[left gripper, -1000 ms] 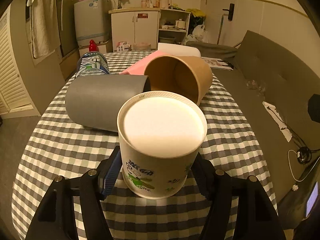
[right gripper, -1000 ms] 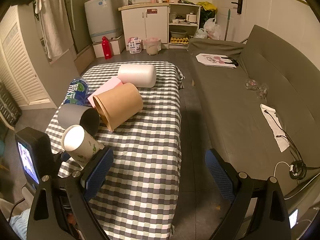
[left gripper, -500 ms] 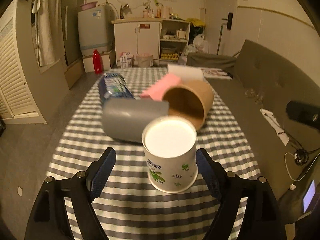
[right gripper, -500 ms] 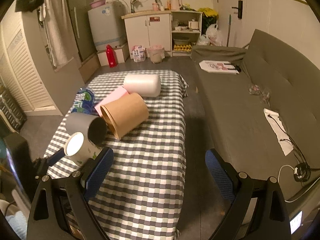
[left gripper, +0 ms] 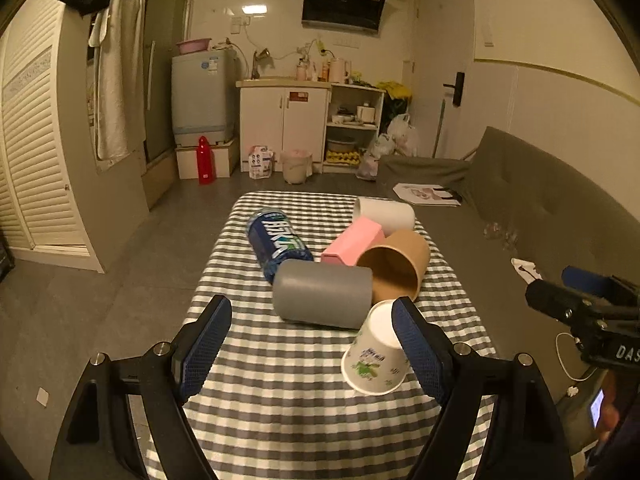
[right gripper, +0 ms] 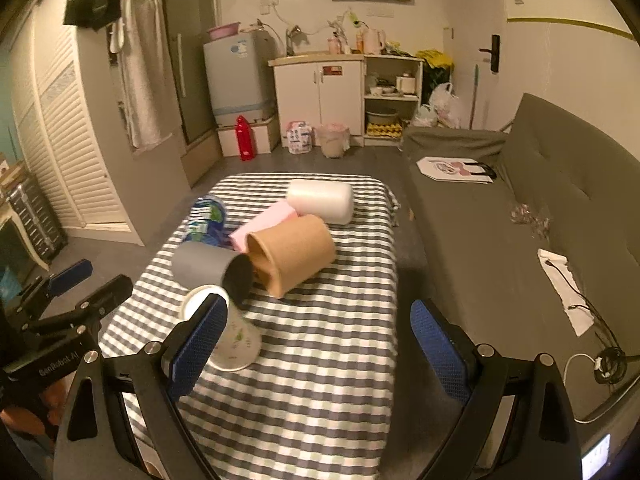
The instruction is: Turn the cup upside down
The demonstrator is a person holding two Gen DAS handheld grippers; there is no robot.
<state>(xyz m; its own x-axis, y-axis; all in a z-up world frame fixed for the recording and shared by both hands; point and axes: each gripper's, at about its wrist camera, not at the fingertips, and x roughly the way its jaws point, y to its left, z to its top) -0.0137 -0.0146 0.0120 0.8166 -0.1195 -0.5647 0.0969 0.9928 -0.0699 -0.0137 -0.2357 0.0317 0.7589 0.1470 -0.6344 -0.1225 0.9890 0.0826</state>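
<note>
White paper cup (left gripper: pixel 375 354) upside down near the table's (left gripper: pixel 280 392) near edge, touching grey cup (left gripper: pixel 322 299), left gripper (left gripper: pixel 310 346) and right gripper (right gripper: pixel 320 348) jaws spread, empty.

The right gripper's pad (right gripper: pixel 198 346) hides part of the white cup (right gripper: pixel 236 340) — its print blurred.

The left gripper (left gripper: pixel 310 344) has let go of the cup (left gripper: pixel 376 350) and drawn back, fingers wide apart. The cup now stands free, upside down on the table (left gripper: pixel 280 400).

On my checked tablecloth (left gripper: pixel 280 392) lie a grey cylinder (left gripper: pixel 322 294), brown cup (left gripper: pixel 396 266), pink box (left gripper: pixel 352 240), blue bottle (left gripper: pixel 278 240) and white roll (left gripper: pixel 386 212).
</note>
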